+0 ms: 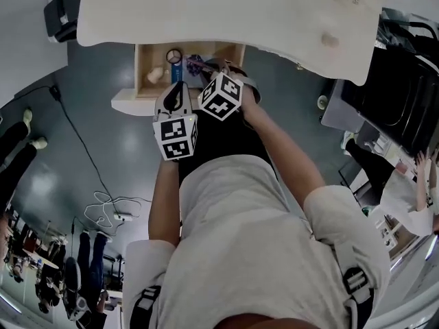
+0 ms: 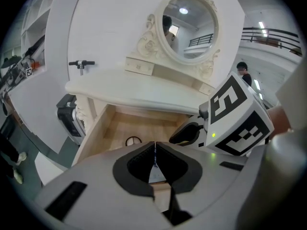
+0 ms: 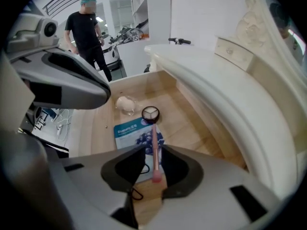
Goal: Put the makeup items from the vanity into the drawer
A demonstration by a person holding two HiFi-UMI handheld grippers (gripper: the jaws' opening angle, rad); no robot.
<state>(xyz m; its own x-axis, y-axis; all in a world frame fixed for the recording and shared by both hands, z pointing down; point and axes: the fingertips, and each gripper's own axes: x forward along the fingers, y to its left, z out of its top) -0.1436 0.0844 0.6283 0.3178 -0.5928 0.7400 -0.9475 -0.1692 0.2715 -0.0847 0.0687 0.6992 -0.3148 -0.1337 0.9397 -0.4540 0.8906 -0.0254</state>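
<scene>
Below the white vanity top (image 1: 226, 12), the wooden drawer (image 1: 143, 64) stands pulled out. In it lie a round compact (image 3: 150, 112), a pale puff (image 3: 125, 104) and a blue packet (image 3: 132, 131). A thin pink stick (image 3: 155, 138) rests on the packet, pointing at the compact. My right gripper (image 3: 153, 149) hangs steeply over the drawer with the stick between its jaws. A gap shows beside the stick, so the pads do not press on it. My left gripper (image 2: 154, 145) hovers above the drawer's front, shut with nothing in it. The right gripper's marker cube (image 2: 237, 116) is close on its right.
An oval mirror (image 2: 187, 25) in a carved frame stands on the vanity. A black device (image 1: 60, 9) sits on the floor left of the vanity and a dark unit (image 1: 405, 94) to its right. Cables (image 1: 110, 208) trail over the grey floor. A person in black (image 3: 86, 28) stands farther off.
</scene>
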